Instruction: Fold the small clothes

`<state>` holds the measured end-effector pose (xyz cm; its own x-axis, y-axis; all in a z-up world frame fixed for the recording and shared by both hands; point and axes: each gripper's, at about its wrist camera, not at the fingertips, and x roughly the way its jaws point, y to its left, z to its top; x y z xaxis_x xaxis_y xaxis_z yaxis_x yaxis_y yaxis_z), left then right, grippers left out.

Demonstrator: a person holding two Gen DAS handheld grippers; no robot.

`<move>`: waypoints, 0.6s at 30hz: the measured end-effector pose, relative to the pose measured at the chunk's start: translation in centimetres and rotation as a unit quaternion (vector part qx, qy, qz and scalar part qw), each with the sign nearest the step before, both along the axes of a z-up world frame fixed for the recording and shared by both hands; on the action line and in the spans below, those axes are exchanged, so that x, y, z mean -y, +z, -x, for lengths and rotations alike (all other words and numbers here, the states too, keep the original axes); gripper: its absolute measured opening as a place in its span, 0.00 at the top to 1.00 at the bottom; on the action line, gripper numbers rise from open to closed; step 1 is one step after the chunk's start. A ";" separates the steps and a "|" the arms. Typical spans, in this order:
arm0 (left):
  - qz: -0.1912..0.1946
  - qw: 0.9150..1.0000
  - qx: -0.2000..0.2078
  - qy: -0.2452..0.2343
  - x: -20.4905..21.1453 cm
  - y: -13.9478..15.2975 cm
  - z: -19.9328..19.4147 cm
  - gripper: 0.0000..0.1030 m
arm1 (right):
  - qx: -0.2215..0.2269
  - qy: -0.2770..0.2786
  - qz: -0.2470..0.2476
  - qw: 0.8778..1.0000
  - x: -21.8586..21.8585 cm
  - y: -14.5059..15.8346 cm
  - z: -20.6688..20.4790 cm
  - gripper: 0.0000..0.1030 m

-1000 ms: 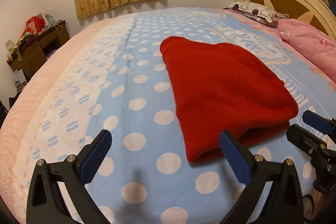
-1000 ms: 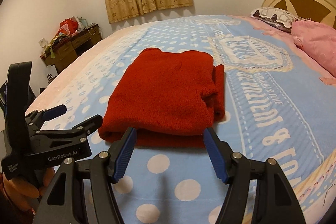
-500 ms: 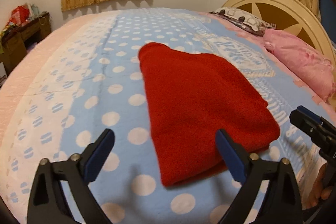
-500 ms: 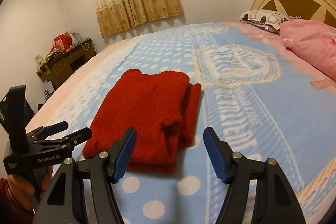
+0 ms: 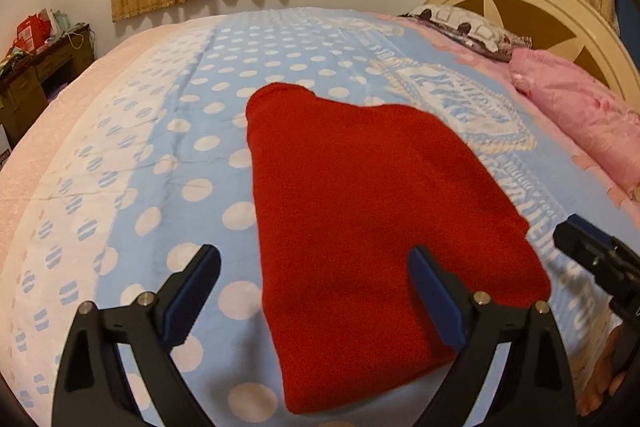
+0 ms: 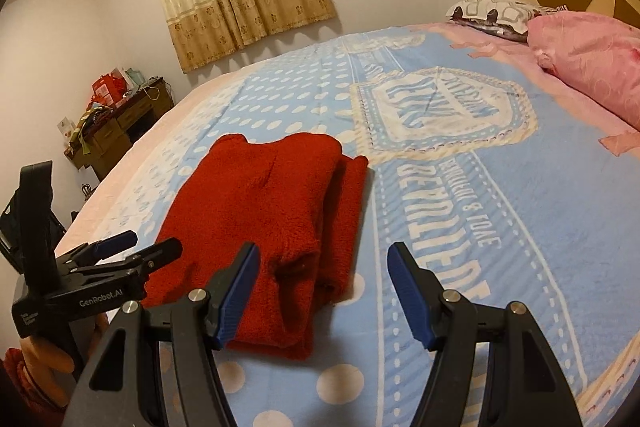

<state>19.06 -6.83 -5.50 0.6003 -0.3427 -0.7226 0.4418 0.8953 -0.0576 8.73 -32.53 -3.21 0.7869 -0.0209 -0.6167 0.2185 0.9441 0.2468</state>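
The folded red garment (image 5: 372, 227) is left on the bed (image 5: 160, 155) ahead of the left claw (image 5: 314, 291) and right claw (image 6: 322, 287); both are held wide open, empty, apparently because folding is finished.

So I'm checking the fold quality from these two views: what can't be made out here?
- Red garment: its type and inner layers, hidden by its own folds in both views.
- Its near edge, left wrist view: partly covered by the left gripper.
- Desk clutter: too small.
- Right gripper: cut off by the frame edge.
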 end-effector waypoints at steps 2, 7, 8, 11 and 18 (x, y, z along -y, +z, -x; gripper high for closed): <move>-0.006 1.000 -0.001 0.001 0.2 -0.2 -0.1 0.06 | -0.001 -0.002 -0.004 1.000 0.3 -0.1 -0.3 0.35; -0.009 1.000 -0.004 0.001 0.4 -0.3 -0.7 0.06 | -0.001 0.004 0.003 1.000 0.5 0.4 -1.5 0.35; -0.007 1.000 -0.004 0.001 0.5 -0.2 -0.8 0.06 | 0.002 0.007 0.006 1.000 0.4 0.6 -1.9 0.35; -0.001 1.000 -0.001 0.000 0.8 0.4 -1.5 0.06 | 0.002 0.011 0.011 1.000 0.5 0.8 -3.6 0.35; 0.017 0.999 -0.037 -0.013 2.5 0.4 -4.9 0.11 | -0.002 -0.011 -0.021 1.000 1.9 -0.9 -7.7 0.35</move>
